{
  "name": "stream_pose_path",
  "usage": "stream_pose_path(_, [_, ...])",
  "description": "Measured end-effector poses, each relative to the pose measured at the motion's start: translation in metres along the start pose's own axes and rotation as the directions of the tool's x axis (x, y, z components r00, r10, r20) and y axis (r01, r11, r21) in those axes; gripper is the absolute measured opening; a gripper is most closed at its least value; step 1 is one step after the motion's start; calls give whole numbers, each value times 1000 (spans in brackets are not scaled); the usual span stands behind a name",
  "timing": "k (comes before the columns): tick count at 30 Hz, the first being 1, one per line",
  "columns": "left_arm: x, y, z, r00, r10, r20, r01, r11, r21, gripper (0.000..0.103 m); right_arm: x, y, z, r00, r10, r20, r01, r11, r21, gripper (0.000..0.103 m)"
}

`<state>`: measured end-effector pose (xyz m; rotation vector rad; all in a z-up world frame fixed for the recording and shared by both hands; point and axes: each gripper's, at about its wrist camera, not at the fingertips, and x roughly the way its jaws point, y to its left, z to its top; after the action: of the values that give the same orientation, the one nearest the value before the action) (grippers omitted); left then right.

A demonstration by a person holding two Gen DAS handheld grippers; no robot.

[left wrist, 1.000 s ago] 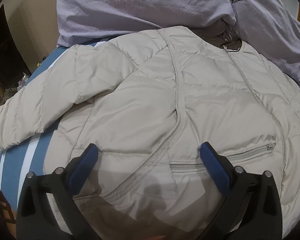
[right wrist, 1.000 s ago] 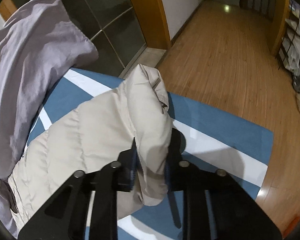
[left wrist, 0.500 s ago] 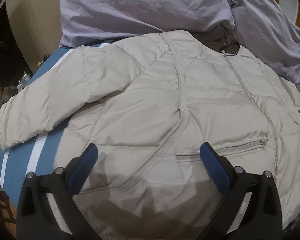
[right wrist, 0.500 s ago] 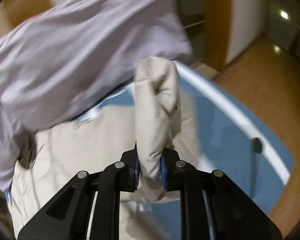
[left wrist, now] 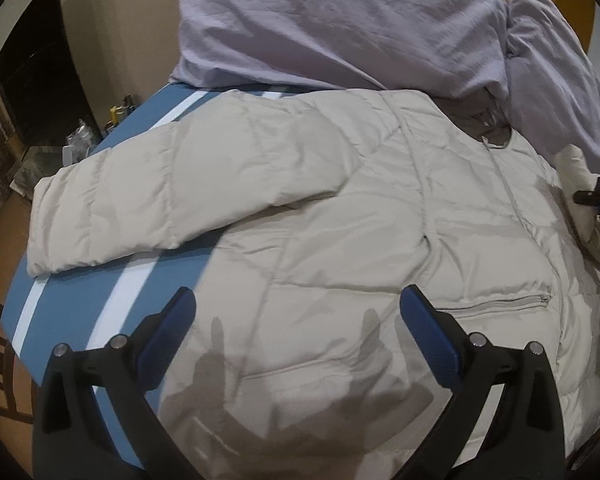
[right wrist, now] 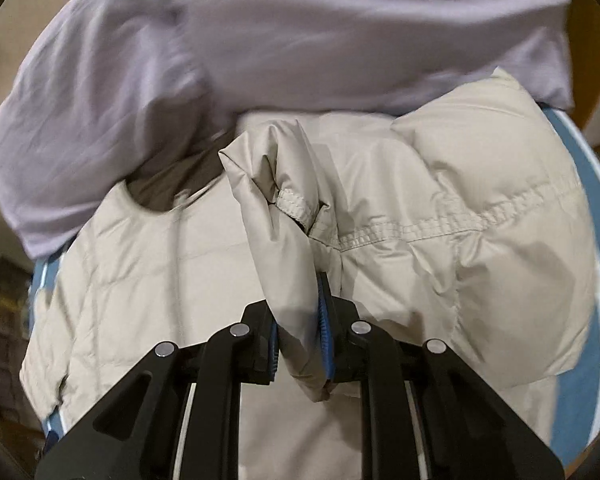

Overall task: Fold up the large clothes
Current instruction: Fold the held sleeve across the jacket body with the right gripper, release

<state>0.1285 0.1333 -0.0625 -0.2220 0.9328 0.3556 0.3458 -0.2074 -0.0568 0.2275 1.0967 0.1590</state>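
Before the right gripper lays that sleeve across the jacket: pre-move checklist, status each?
1. Right gripper shut on the sleeve cuff: ok.
2. Left gripper open, holding nothing: ok.
3. Beige quilted puffer jacket lying flat on the blue white-striped bed cover: ok.
4. Other sleeve folded in: not ok, spread outward.
5. Lilac duvet away from the collar: not ok, overlapping.
6. Hem straight: cannot tell.
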Motion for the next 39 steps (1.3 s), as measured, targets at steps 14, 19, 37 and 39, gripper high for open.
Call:
stream_pose_path(14, [-8,36,2,999,31,17,-30,997,-65,101,20,101,-19,989,134,-63,-139,986,-92,17])
stream_pose_path(19, [-7,43,1,999,31,15,-30,997,-75,101,45,105,-36,988,100,-117,-113,987,-112,20])
stream_pose_path(37, [-3,86,19,996,85,37,-78,986,-149,101,17,66,-14,998,-45,52,49,995,-84,82])
stream_pose_path(39, [-3,95,21,994,101,38,-93,982,-162,101,27,68,-21,997,-70,40,73,993,-96,86])
